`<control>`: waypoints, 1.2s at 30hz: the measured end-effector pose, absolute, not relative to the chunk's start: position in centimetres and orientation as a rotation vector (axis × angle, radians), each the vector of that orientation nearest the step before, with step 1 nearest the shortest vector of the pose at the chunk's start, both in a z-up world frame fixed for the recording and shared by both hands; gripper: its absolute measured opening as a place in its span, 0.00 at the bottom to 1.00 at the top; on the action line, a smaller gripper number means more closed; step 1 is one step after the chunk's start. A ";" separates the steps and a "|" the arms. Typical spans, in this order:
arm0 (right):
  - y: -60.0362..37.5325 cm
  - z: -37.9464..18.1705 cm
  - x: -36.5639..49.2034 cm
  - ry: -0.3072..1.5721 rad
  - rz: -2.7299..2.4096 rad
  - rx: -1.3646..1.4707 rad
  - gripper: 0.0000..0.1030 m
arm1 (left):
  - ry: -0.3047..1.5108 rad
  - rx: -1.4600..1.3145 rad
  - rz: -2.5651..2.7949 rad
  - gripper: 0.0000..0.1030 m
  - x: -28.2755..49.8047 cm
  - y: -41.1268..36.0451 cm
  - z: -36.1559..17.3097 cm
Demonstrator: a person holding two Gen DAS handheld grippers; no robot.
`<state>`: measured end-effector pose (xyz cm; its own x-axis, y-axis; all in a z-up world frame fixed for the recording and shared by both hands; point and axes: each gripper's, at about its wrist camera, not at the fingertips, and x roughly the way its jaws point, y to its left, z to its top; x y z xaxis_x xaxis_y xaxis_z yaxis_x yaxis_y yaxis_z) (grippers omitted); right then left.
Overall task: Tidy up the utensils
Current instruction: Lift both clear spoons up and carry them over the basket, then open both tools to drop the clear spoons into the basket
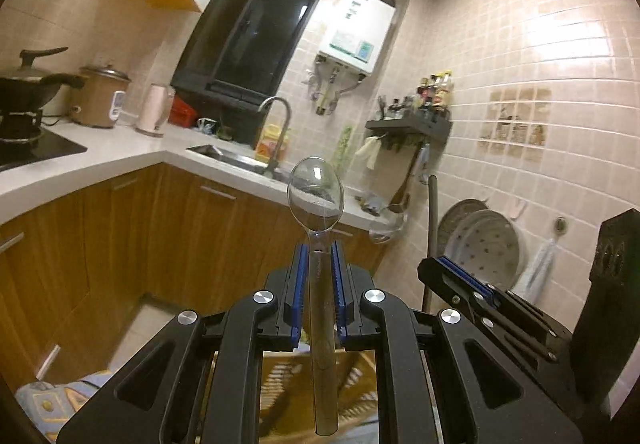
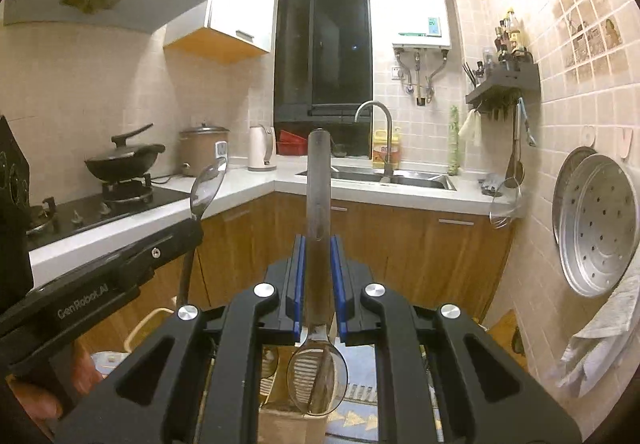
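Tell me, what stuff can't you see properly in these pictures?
- Left wrist view: the left gripper covers part of the clear spoon handle and the bin below.
- Right wrist view: the right gripper holds a second spoon, bowl toward the camera; its frame hides where it will go.
- Shelf bottles: labels too small.

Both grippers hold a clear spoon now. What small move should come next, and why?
Probably lower the right gripper toward the container seen below it. Its clear spoon is clamped with the bowl end down and the handle up. The left gripper holds the other spoon bowl up, beside it and high above the counter, so it can wait.
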<state>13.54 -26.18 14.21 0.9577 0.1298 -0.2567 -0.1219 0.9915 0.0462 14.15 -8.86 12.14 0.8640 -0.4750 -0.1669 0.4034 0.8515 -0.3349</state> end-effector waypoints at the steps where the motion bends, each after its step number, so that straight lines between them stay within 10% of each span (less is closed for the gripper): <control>1: -26.2 13.9 13.8 0.265 0.130 0.036 0.10 | 0.252 -0.295 -0.448 0.10 14.6 -9.0 11.7; 27: -26.9 8.7 12.4 0.305 0.181 0.068 0.11 | 0.235 -0.174 -0.324 0.15 12.7 -8.7 7.3; 29: -27.1 8.9 11.3 0.308 0.191 0.057 0.15 | 0.240 -0.185 -0.351 0.35 11.7 -8.1 7.5; 33: -28.1 9.7 8.2 0.297 0.187 0.050 0.51 | 0.240 -0.219 -0.367 0.36 9.5 -6.3 8.5; 36: -28.8 10.5 5.7 0.302 0.159 0.031 0.53 | 0.249 -0.240 -0.390 0.36 7.5 -5.1 9.7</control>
